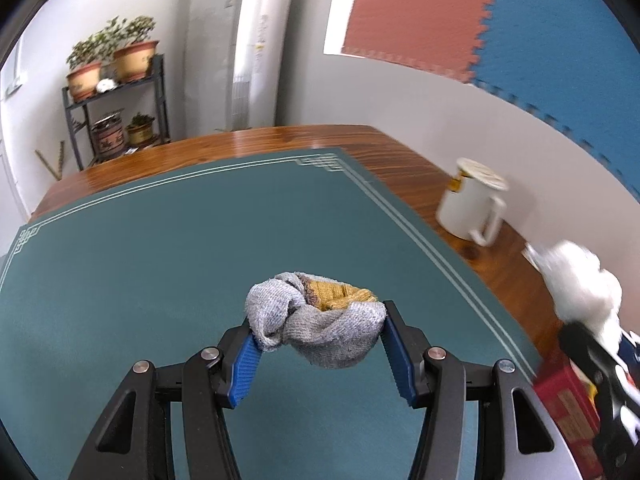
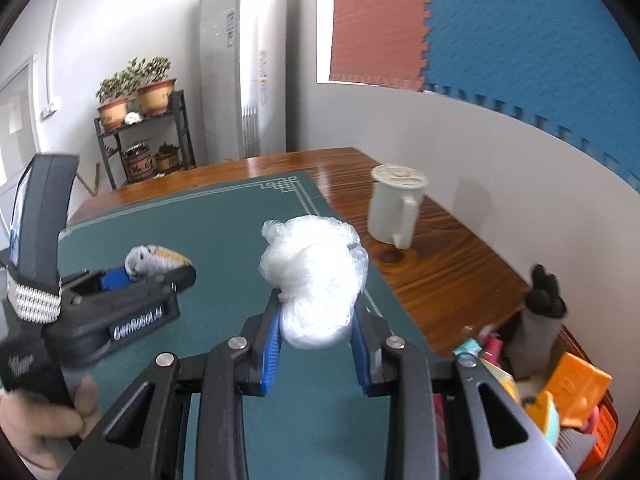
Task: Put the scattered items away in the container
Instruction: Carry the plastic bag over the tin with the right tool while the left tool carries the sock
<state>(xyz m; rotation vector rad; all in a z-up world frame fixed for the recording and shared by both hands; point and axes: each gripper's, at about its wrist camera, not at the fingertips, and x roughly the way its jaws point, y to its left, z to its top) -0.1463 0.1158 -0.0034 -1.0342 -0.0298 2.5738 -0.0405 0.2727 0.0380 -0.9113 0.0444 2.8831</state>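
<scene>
- The left gripper (image 1: 318,326) is clamped on a rolled grey and yellow sock (image 1: 320,320), carried clear above the green mat (image 1: 160,260).
- The right gripper (image 2: 316,328) is clenched on a crumpled wad of clear plastic (image 2: 314,280), also held off the mat.
- The container (image 2: 576,408), an open box crowded with colourful bits, sits at the table's lower right corner, to the right of both grippers; a grey sock with a black toe (image 2: 538,312) stands up inside it.
- The right gripper looks the nearer of the two, so its wad would likely drop in first; the left one has farther to cross.
- The rolled sock lies crosswise between the left fingers, its long axis running side to side.
- The right wrist view shows the box's contents and the hand (image 2: 36,420) holding the left gripper; the left wrist view catches only a red edge of the box, behind the blurred right gripper.
- A white lidded mug (image 2: 396,206) stands on the bare wood (image 2: 440,272) beyond the mat, well apart from the box.
</scene>
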